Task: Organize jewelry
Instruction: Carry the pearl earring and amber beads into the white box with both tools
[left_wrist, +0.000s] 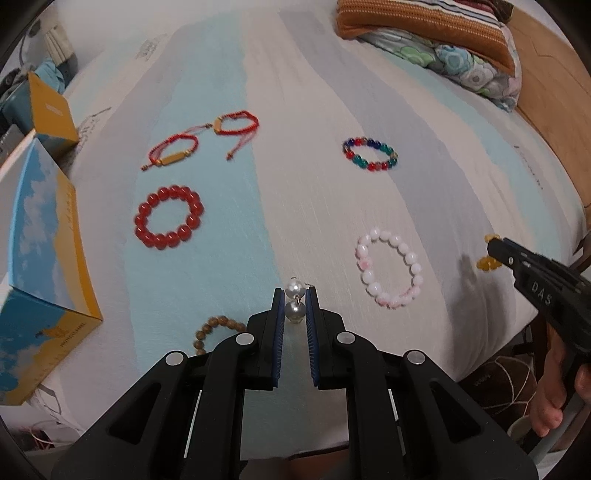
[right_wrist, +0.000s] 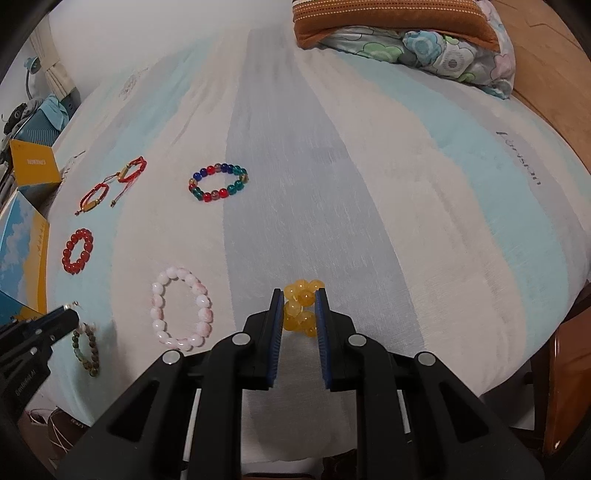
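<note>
Left wrist view: left claw (left_wrist: 295, 297) clenched on a pearl earring pair (left_wrist: 295, 301), held above the striped bed (left_wrist: 258, 92); red bead bracelet (left_wrist: 168, 216), two red cord bracelets (left_wrist: 201, 140), multicolour bracelet (left_wrist: 369, 153), pink-white bracelet (left_wrist: 388, 267) and wooden bracelet (left_wrist: 210, 332) lie spread on the sheet, blue-yellow box (left_wrist: 40, 258) at left. Right wrist view: right claw (right_wrist: 300, 304) clenched on a bunched yellow bead bracelet (right_wrist: 301, 308), lifted off the bed near its close edge.
</note>
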